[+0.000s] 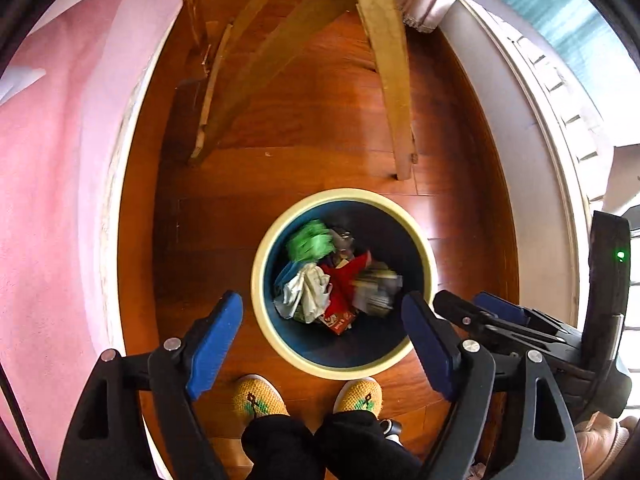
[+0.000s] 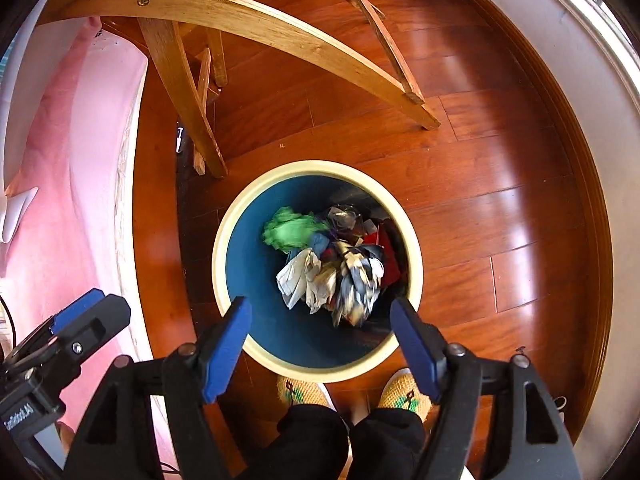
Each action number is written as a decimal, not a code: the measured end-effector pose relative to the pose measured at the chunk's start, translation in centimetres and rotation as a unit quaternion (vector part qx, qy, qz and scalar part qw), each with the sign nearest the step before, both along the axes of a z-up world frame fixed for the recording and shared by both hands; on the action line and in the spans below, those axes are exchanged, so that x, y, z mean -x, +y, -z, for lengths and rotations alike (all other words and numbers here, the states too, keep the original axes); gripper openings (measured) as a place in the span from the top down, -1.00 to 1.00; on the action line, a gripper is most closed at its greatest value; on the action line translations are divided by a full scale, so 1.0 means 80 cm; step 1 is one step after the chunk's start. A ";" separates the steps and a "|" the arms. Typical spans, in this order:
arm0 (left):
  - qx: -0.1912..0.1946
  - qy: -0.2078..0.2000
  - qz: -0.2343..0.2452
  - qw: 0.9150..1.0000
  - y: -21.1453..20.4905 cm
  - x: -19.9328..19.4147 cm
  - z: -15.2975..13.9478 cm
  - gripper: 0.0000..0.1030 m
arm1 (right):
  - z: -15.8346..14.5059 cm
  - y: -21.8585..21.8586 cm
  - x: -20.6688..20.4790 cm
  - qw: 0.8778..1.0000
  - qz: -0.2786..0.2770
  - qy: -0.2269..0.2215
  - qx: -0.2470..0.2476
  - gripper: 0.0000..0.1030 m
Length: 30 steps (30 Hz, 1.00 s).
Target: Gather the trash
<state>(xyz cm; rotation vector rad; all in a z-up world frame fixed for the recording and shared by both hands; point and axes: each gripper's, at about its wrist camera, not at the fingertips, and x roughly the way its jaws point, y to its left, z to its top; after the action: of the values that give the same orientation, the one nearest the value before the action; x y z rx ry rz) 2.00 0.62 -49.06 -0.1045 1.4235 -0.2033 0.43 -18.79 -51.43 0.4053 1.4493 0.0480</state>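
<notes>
A round trash bin with a cream rim [image 1: 424,240] [image 2: 224,224] and blue inside stands on the wooden floor. It holds crumpled trash: a green wad [image 1: 310,240] [image 2: 290,230], white paper [image 1: 306,290] [image 2: 304,280], a red carton [image 1: 342,294] and a blurred grey-white wrapper [image 2: 356,284] [image 1: 376,290]. My left gripper [image 1: 322,336] is open and empty above the bin's near edge. My right gripper [image 2: 322,340] is open and empty above the bin too. Each gripper shows at the side of the other's view.
Wooden chair legs [image 1: 384,64] [image 2: 180,92] stand just beyond the bin. A pink bedspread [image 1: 52,200] [image 2: 72,208] lies to the left. A white wall base [image 1: 532,152] [image 2: 588,52] curves on the right. The person's yellow slippers [image 1: 260,396] [image 2: 404,394] are below the bin.
</notes>
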 end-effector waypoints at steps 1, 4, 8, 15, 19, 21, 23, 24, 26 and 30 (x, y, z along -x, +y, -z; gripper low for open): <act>-0.002 -0.002 -0.003 1.000 0.003 0.001 -0.002 -0.59 | 0.000 0.000 0.000 1.000 -0.001 0.000 0.002 -0.42; -0.010 -0.007 -0.014 1.000 0.006 0.001 -0.008 -0.59 | -0.003 -0.001 0.000 1.000 0.000 -0.005 0.002 -0.42; -0.017 -0.019 -0.027 0.999 0.008 0.007 -0.025 -0.59 | -0.022 -0.002 0.003 1.000 -0.002 -0.019 0.004 -0.42; -0.046 -0.042 -0.034 0.998 0.008 0.009 -0.076 -0.59 | -0.080 0.001 0.004 0.999 -0.001 -0.050 0.011 -0.42; -0.057 -0.068 -0.047 0.995 0.011 0.008 -0.131 -0.59 | -0.132 0.000 0.006 0.997 -0.002 -0.072 0.014 -0.42; -0.058 -0.085 -0.052 0.993 0.013 0.008 -0.165 -0.59 | -0.160 0.001 0.006 0.996 -0.006 -0.083 0.018 -0.42; -0.058 -0.099 -0.055 0.992 0.013 0.008 -0.197 -0.59 | -0.191 0.002 0.007 0.995 -0.013 -0.096 0.027 -0.42; -0.055 -0.105 -0.055 0.991 0.013 0.007 -0.213 -0.59 | -0.208 0.003 0.007 0.994 -0.018 -0.102 0.032 -0.42; -0.053 -0.116 -0.055 0.990 0.014 0.006 -0.247 -0.59 | -0.242 0.002 0.006 0.992 -0.024 -0.114 0.040 -0.42; -0.047 -0.137 -0.057 0.988 0.013 0.007 -0.314 -0.59 | -0.314 -0.004 0.005 0.990 -0.024 -0.131 0.041 -0.42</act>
<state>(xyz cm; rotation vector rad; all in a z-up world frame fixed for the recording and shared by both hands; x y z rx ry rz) 1.45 1.63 -23.93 -0.0766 1.1464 -0.0532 0.04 -19.15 -26.32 0.2858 1.1966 0.0777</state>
